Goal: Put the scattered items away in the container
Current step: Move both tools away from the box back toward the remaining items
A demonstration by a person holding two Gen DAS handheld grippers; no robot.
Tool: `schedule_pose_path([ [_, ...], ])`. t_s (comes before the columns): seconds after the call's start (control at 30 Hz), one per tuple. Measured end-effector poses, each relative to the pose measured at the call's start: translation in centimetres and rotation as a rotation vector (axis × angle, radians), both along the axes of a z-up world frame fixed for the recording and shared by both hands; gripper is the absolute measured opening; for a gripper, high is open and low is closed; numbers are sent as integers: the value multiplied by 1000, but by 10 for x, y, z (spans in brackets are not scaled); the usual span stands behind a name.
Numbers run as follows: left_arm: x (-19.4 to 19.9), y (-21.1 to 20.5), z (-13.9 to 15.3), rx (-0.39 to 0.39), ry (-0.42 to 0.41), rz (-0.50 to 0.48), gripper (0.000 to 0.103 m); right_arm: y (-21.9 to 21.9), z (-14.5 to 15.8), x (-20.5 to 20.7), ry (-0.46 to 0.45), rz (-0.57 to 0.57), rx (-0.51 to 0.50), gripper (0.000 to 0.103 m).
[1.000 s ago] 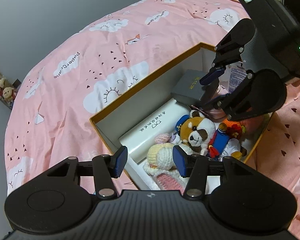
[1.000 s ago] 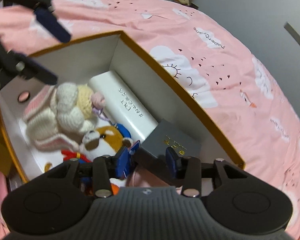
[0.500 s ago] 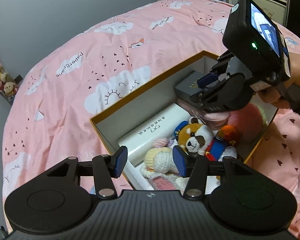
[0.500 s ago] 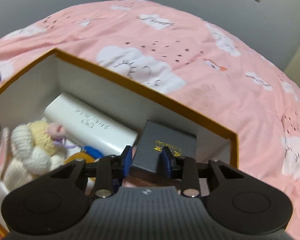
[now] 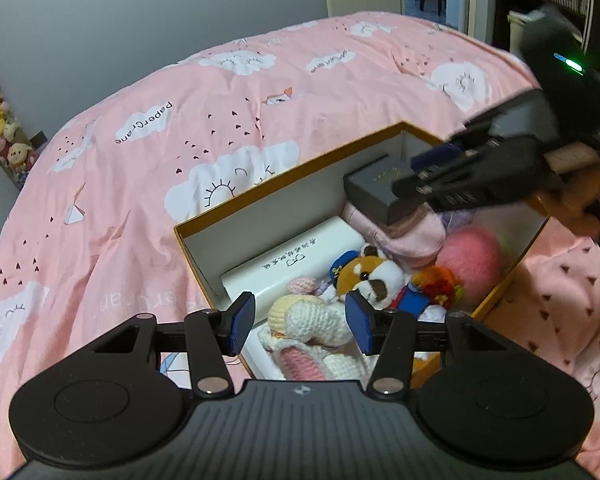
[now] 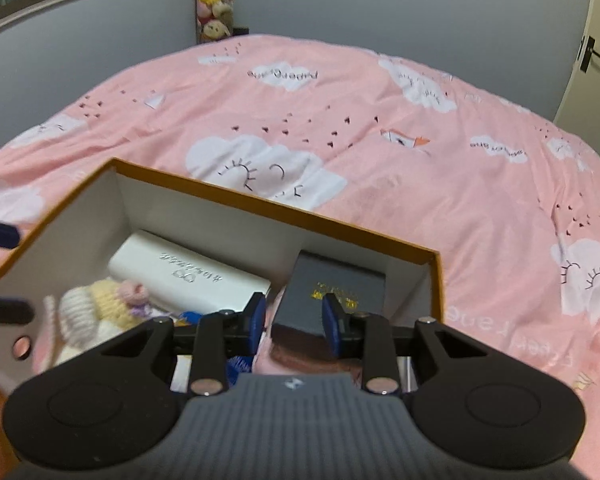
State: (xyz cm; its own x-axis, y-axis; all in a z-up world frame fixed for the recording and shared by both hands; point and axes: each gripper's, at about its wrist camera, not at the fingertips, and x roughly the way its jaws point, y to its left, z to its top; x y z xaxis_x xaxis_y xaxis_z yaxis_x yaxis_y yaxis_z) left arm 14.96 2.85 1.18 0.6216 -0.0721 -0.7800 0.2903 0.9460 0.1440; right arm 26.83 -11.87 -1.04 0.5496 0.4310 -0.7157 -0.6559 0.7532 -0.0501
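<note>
Okay, left wrist view: left gripper [image 5: 296,320] hangs over the near end of the container [image 5: 284,184], jaws half apart, nothing between the pads. A crochet toy [image 5: 312,320] lies right under it. Inside the container: white case [image 5: 296,264] along the far wall, dog plush [image 5: 372,276], pink ball [image 5: 472,260], and grey box [image 5: 374,188] in the far corner on top of a pink soft item [image 5: 412,236]. The right gripper [image 5: 420,176] sits just above the grey box and is blurred; contact cannot be told from here. The bedspread [image 5: 180,140] around the container shows no loose items in this view.

Right wrist view: right gripper [image 6: 294,320] has a narrow gap with nothing pinched in it. The grey box [image 6: 336,280] lies beyond the pads, flat in the corner of the container [image 6: 300,216], beside the white case [image 6: 180,276]. The crochet toy [image 6: 88,304] is at the left.

Judgement: the step is leaving the grey box placed and getting the right gripper clear. Do it well:
- Lift straight up and out; don't drag across the box lid.
- Keep the fingers off the orange rim and the corner wall, which is close.
- The grey box rests on something soft and could tip if nudged.
- Keep the left gripper clear and well apart from the right.
</note>
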Motion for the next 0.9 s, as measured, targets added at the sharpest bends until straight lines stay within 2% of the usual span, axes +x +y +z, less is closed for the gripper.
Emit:
schedule_pose_path([
  [0.17, -22, -2, 19, -50, -68, 8, 59, -29, 21, -34, -31, -4, 102, 34],
  [0.3, -49, -1, 36, -97, -120, 27, 59, -52, 40, -65, -47, -48, 224, 35],
  [0.37, -65, -1, 40, -110, -115, 29, 59, -62, 46, -85, -91, -72, 273, 35],
  [0.47, -91, 0, 41, -91, -119, 54, 59, -71, 50, -115, -141, -91, 323, 37],
  [0.57, -111, 6, 32, -133, -100, 84, 59, -77, 45, -142, -115, -67, 373, 42],
  [0.63, -122, 10, 16, -163, -62, 106, 59, -77, 32, -157, -63, -39, 360, 43],
  [0.7, -130, 11, -1, -148, -31, 131, 58, -74, 13, -167, -11, -19, 327, 43],
  [0.8, -141, 7, -21, -73, 7, 164, 56, -69, -19, -175, 91, -24, 265, 42],
  [0.9, -147, -4, -32, 58, -6, 101, 56, -64, -34, -176, 158, -25, 232, 42],
])
